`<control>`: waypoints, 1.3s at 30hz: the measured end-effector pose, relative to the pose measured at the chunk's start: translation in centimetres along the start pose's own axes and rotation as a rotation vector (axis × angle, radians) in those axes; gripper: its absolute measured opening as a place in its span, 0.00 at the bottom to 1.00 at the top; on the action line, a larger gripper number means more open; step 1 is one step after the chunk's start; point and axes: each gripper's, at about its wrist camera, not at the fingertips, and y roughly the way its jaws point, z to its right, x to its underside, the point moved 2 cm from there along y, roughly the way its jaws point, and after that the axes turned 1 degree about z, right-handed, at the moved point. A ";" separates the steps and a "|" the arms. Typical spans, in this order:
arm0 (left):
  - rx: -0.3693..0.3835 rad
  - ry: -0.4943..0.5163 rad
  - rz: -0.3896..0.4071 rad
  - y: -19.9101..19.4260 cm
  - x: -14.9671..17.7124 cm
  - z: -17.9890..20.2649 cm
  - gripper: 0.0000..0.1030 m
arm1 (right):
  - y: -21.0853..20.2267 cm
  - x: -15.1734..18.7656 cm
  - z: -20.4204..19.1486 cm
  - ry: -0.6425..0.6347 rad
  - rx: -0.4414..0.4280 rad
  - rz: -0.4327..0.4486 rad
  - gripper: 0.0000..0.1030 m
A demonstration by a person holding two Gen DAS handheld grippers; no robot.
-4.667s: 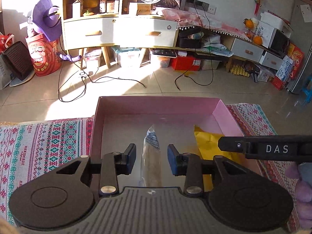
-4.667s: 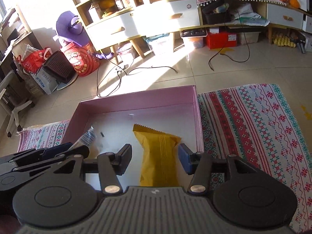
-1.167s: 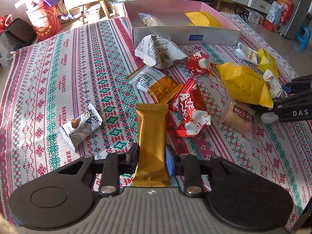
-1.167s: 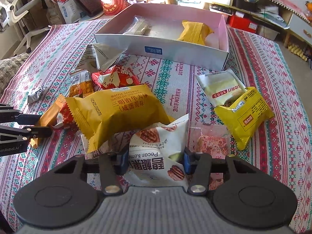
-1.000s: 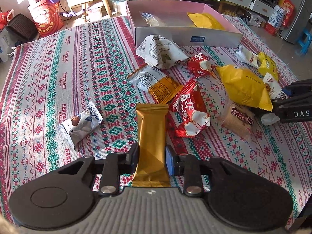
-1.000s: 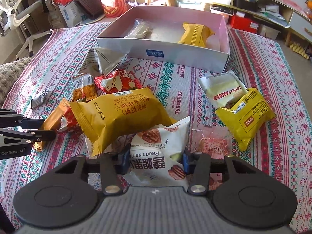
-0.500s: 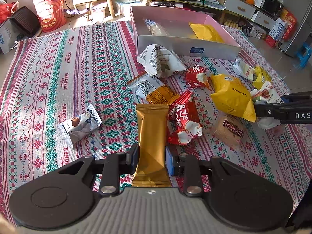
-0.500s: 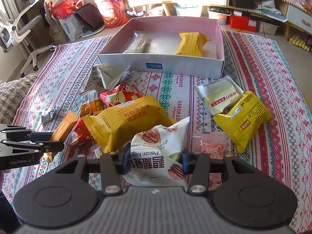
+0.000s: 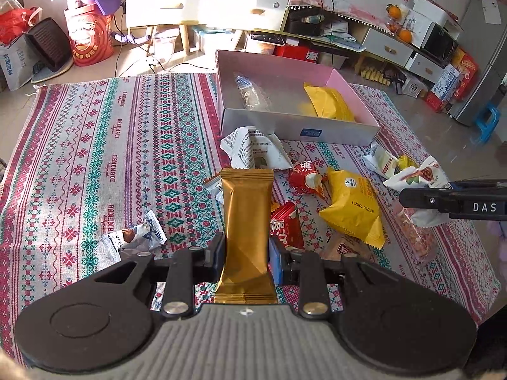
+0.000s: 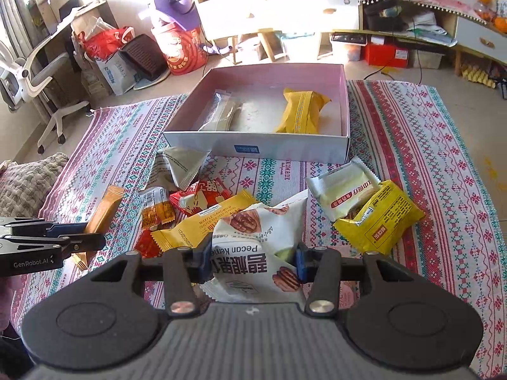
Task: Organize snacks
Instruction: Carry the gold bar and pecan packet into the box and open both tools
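My left gripper (image 9: pixel 246 253) is shut on a long gold snack bar (image 9: pixel 246 218) and holds it above the patterned cloth. My right gripper (image 10: pixel 252 261) is shut on a white pecan kernel bag (image 10: pixel 253 247), also lifted; it shows at the right of the left wrist view (image 9: pixel 418 180). The pink-lined box (image 10: pixel 345 117) stands ahead and holds a clear wrapped snack (image 10: pixel 220 112) and a yellow packet (image 10: pixel 301 110). Several snack packets lie loose in front of the box.
Loose packets include a yellow waffle packet (image 9: pixel 351 209), red packets (image 9: pixel 285 228), a white crumpled bag (image 9: pixel 253 152) and a small silver one (image 9: pixel 133 237). A yellow bag (image 10: pixel 380 218) lies at right. The cloth (image 9: pixel 95 158) covers the table; furniture stands beyond.
Both grippers have risen and pulled back with their snacks held; the box and room beyond come more into view. 4.7 s ago both were open over the box.
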 end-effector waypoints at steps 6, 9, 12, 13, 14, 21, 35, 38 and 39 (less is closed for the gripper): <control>0.001 -0.006 0.043 0.2 -2.1 1.0 0.33 | 0.0 -2.2 0.2 0.022 0.008 0.044 0.42; 0.001 -0.009 0.068 0.7 -3.7 1.6 0.33 | 0.3 -3.5 0.2 0.021 0.017 0.069 0.42; 0.005 -0.013 0.080 1.4 -5.3 2.2 0.33 | 1.0 -5.0 0.3 0.020 0.026 0.095 0.42; 0.002 -0.012 0.085 1.7 -5.8 2.4 0.33 | 1.2 -5.5 0.4 0.019 0.029 0.105 0.42; -0.002 -0.009 0.091 2.0 -6.4 2.5 0.33 | 1.5 -5.9 0.5 0.018 0.031 0.116 0.42; -0.012 0.013 0.119 4.5 -9.8 3.6 0.33 | 3.8 -9.0 1.6 0.041 0.032 0.146 0.42; -0.039 -0.015 0.096 11.3 -13.6 4.5 0.33 | 9.1 -12.5 4.1 0.129 0.012 0.156 0.42; -0.047 -0.030 0.084 12.4 -14.0 4.6 0.33 | 10.0 -13.0 4.0 0.132 0.017 0.152 0.42; -0.049 -0.032 0.079 12.7 -14.2 4.6 0.33 | 10.2 -13.2 4.0 0.135 0.014 0.152 0.42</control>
